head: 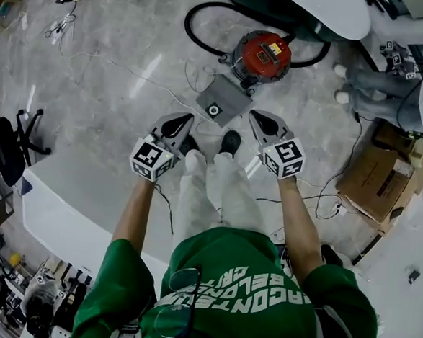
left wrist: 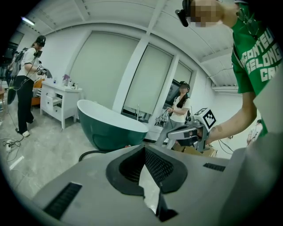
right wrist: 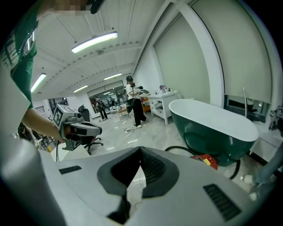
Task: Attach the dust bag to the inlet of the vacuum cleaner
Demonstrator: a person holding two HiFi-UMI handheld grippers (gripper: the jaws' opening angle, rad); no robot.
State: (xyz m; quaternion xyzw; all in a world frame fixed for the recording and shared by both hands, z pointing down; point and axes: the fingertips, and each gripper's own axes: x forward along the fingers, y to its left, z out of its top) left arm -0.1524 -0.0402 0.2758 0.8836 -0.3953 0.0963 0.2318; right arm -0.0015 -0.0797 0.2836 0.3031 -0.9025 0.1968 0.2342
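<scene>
Dust bag (head: pixel 220 104), grey, hole in middle, flat on floor (head: pixel 109 85) just beside red vacuum (head: pixel 263 54); black hose (head: pixel 200 16) loops behind vacuum. Left gripper (head: pixel 188 120) and right gripper (head: pixel 253 117) on person's side of bag, apart from each other, both with jaws closed on nothing. Green tub (right wrist: pixel 212 128) beyond vacuum

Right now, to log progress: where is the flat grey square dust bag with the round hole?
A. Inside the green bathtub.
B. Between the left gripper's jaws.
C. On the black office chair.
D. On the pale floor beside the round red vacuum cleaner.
D: the head view shows the flat grey square dust bag lying on the pale floor right beside the round red vacuum cleaner.
</scene>
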